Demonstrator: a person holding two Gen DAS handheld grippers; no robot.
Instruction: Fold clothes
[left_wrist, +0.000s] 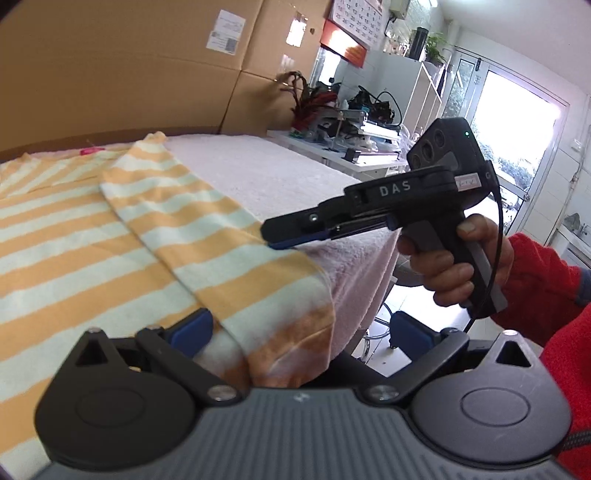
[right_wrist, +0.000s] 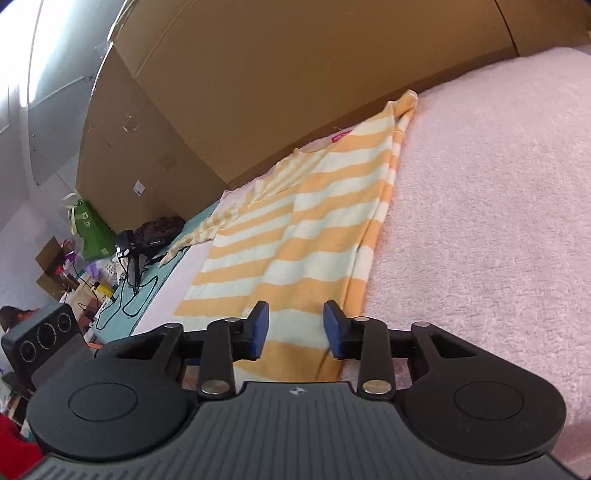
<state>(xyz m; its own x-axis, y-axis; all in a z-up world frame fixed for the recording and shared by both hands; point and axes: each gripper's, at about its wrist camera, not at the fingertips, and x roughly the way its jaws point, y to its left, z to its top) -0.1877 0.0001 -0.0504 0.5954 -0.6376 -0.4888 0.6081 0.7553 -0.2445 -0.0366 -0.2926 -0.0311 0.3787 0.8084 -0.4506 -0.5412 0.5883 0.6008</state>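
Striped garment (left_wrist: 110, 229) flat on towel-covered desk (right_wrist: 480, 221), right side folded inward. Left gripper (left_wrist: 301, 328) spread wide astride near hem; right gripper (right_wrist: 295, 328) narrowly parted over folded edge, pinching nothing. Risk: single-layer grab undoing the fold; near hem probably sliding off desk edge.

Left tool (left_wrist: 299, 332) gapes wide; right tool (right_wrist: 295, 330) stands parted.

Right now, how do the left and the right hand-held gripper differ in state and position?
The left hand-held gripper is spread wide; the right hand-held gripper is open more narrowly. The left frames the near corner of the striped shirt; the right sits at its side edge. Both are open, gripping nothing.
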